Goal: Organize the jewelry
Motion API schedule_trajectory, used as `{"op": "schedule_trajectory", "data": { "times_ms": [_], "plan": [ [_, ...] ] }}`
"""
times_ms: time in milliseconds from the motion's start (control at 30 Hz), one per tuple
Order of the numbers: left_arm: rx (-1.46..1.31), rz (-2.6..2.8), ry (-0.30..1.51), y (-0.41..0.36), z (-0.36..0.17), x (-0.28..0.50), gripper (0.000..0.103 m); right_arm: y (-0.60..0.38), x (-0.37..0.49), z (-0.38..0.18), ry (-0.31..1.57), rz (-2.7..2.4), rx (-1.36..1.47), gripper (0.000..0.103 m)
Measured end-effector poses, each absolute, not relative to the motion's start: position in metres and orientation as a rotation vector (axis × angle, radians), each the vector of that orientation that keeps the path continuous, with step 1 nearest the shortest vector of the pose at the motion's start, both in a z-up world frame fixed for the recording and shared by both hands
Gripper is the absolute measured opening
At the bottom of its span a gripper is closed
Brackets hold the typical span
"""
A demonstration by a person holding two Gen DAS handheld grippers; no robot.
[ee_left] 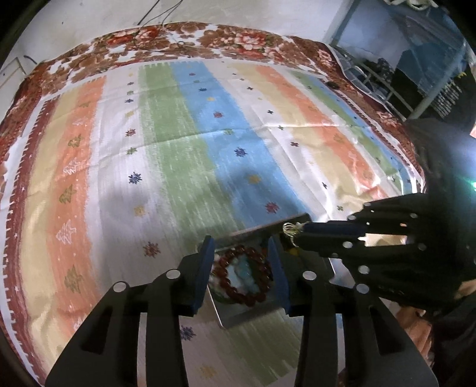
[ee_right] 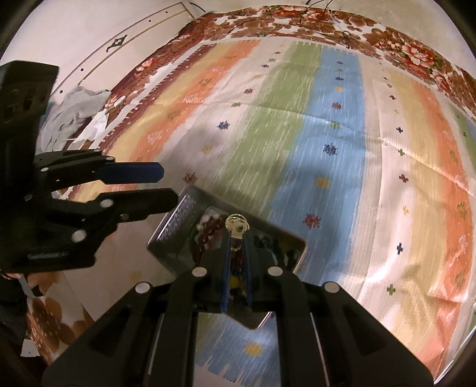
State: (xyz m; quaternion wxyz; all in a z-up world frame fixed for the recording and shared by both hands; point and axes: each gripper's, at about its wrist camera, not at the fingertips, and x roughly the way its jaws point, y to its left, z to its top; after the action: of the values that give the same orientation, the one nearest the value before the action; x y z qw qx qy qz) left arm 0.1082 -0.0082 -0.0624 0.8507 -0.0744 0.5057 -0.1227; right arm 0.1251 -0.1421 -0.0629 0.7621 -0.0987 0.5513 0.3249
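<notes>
Between the right tongs tips, gripping a gold ring, hovering over a metal tin holding a red bead bracelet. Lying well away from the striped cloth's far edge. Hanging open and empty above the tin, left tongs.

1. This looks like a room in a home: a broad soft surface is covered by a striped cloth in orange, green, blue and cream with small stars and trees.
2. Beneath it lies a brown floral blanket.
3. Crumpled clothing sits at the edge.
4. A pale wall stands behind.
</notes>
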Motion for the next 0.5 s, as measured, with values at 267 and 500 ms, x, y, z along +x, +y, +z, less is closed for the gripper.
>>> {"op": "schedule_trajectory", "data": {
  "times_ms": [267, 500],
  "plan": [
    [-0.207, -0.269, 1.031, -0.001, -0.056, 0.08, 0.047, -0.148, 0.105, -0.069, 1.199, 0.698, -0.247, 0.016],
    [-0.207, -0.268, 1.007, 0.002, -0.054, 0.062, 0.061, -0.168, 0.094, -0.059, 1.143, 0.688, -0.203, 0.059]
  ]
}}
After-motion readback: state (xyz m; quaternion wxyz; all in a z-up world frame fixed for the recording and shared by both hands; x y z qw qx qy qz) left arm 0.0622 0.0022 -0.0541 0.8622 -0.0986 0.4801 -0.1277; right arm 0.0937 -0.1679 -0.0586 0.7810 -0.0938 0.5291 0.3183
